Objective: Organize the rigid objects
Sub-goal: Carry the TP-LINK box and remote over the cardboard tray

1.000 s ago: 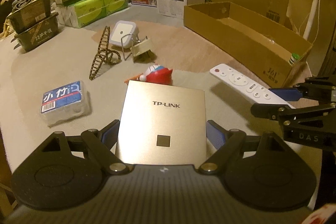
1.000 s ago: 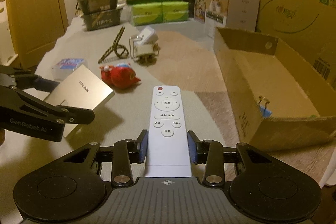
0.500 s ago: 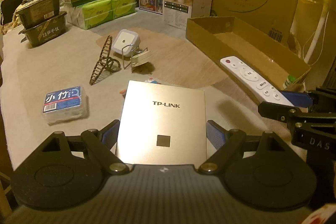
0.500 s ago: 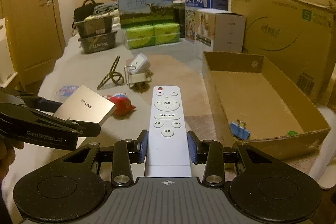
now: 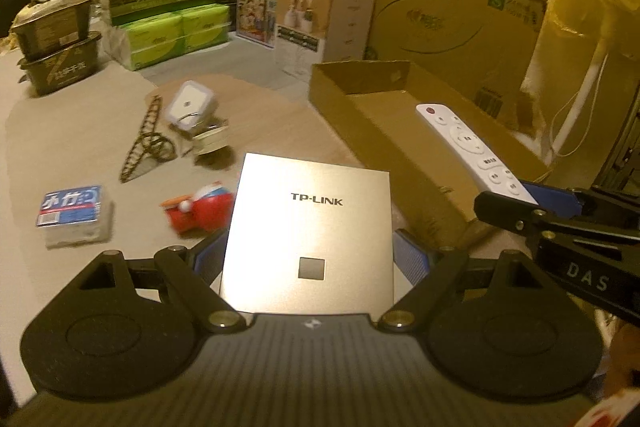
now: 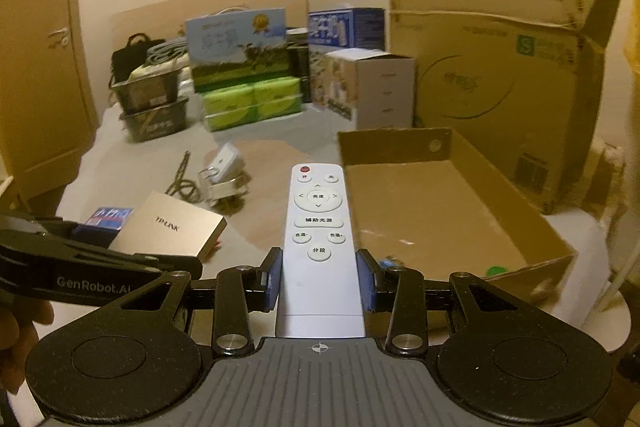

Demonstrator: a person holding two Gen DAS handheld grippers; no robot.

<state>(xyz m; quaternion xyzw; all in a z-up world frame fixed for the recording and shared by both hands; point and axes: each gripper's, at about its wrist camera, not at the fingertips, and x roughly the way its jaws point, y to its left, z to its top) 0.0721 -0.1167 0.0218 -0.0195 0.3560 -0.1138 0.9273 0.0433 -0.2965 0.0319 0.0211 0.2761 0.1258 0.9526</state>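
Both grippers carry items toward the cardboard box (image 6: pixel 460 203).
Right gripper (image 6: pixel 320 279) pinches the remote (image 6: pixel 318 227), long axis toward 12; box at 1 o'clock, nearer than for left gripper (image 5: pixel 308 259), clamping the router (image 5: pixel 310 227).

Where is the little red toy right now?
In the left wrist view, the red toy lies on the bed, just left of the TP-LINK box and right of the blue packet.

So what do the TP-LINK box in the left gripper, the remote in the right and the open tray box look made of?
TP-LINK box: smooth gold-toned shell with a satin sheen, metal or metallic-coated plastic; can't tell which.
Remote: matte white plastic, going by its moulded raised buttons.
Tray box: plain brown cardboard, with raw edges and scuffed floor.
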